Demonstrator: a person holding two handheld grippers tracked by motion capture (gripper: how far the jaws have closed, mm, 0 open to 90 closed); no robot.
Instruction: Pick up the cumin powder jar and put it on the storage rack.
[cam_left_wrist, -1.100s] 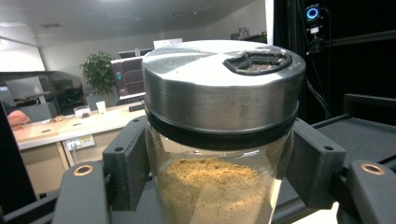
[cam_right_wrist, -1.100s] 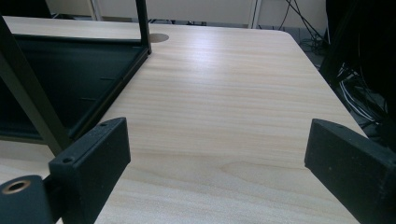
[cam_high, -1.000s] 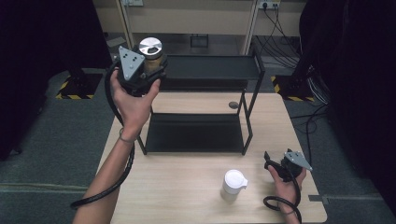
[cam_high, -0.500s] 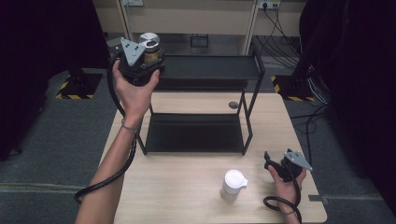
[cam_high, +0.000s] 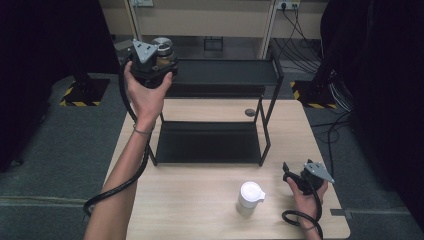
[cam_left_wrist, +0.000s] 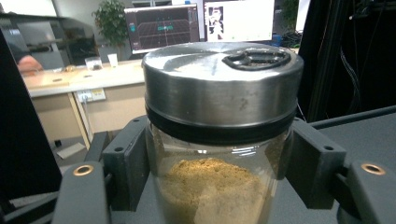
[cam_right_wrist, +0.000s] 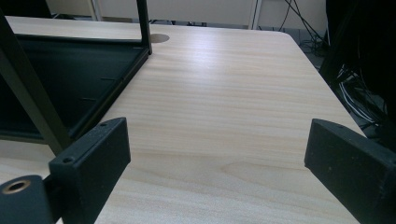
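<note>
The left gripper (cam_high: 152, 62) clamps its jaws on both sides of a glass jar (cam_left_wrist: 215, 186) of brown powder with a steel lid (cam_left_wrist: 222, 81), holding it upright at the left end of the black shelf rack's (cam_high: 225, 75) top tier. The right gripper (cam_high: 305, 175) rests on the wooden table (cam_right_wrist: 224, 121) with jaws wide apart and nothing between them, just right of a white lidded cup (cam_high: 249, 197).

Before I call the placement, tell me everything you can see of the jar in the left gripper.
The jar is clear glass, upright, with a brushed-metal lid that has a dark ring-shaped mark on top and a black band beneath. It is partly filled with tan powder. The left gripper clamps its sides, holding it at the left end of the rack's top shelf.
</note>
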